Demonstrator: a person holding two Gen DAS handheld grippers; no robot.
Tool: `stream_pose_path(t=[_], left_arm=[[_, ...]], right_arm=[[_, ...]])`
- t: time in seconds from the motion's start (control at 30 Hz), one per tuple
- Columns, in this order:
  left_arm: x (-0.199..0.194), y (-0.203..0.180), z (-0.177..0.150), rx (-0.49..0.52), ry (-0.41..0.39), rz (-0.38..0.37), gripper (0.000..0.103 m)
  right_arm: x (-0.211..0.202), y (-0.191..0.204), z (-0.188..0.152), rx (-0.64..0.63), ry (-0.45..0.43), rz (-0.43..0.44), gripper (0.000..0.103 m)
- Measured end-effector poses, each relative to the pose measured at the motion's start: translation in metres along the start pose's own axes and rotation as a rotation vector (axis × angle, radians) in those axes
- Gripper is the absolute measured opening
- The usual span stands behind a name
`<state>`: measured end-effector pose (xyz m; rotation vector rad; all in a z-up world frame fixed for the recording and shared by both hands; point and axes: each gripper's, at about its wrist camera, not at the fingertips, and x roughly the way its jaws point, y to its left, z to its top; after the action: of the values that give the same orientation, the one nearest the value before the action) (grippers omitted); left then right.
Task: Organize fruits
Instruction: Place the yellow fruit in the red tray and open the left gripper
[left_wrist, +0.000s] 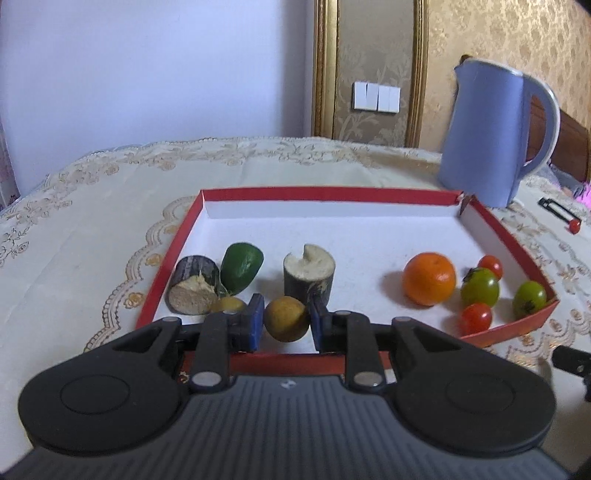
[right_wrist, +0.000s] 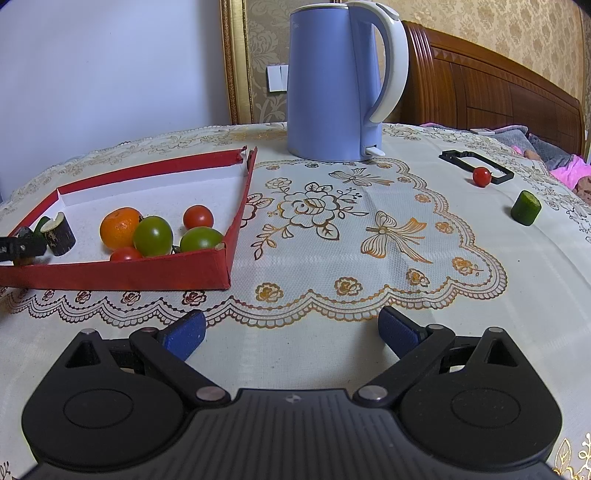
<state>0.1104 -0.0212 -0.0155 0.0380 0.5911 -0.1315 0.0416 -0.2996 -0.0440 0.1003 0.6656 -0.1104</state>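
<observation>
A red-rimmed tray (left_wrist: 173, 254) holds two dark sugarcane pieces (left_wrist: 192, 282), a green fruit (left_wrist: 242, 264), an orange (left_wrist: 428, 278), red tomatoes (left_wrist: 475, 318) and green tomatoes (left_wrist: 480, 287). My left gripper (left_wrist: 287, 320) is shut on a small yellow fruit (left_wrist: 287, 318) just inside the tray's near edge. My right gripper (right_wrist: 291, 332) is open and empty over the tablecloth, right of the tray (right_wrist: 236, 218). A red tomato (right_wrist: 482, 176) and a green cucumber piece (right_wrist: 526, 207) lie on the cloth at the far right.
A blue kettle (right_wrist: 332, 85) stands behind the tray's far right corner. A black rectangular frame (right_wrist: 461, 157) lies by the loose tomato. The table carries a lace cloth (right_wrist: 332, 236); a wooden bed headboard (right_wrist: 498, 85) is behind.
</observation>
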Motion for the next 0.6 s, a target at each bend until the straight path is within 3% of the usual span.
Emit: stream_pose_path(t=[0.2,0.4,0.5,0.6], left_arm=[[0.001,0.001,-0.003,0.005,0.000,0.006,0.025],[-0.003,0.001,-0.005,0.008,-0.009,0.025,0.048],[-0.008,0.002,-0.005,0.008,-0.013,0.020,0.051],[-0.013,0.003,-0.006,0.007,-0.023,0.029,0.065]], right_arm=[[0.000,0.000,0.000,-0.005,0.002,-0.003,0.100],[0.001,0.001,0.000,-0.011,0.004,-0.007,0.100],[0.001,0.002,0.000,-0.017,0.006,-0.011,0.100],[0.002,0.002,0.000,-0.022,0.008,-0.014,0.100]])
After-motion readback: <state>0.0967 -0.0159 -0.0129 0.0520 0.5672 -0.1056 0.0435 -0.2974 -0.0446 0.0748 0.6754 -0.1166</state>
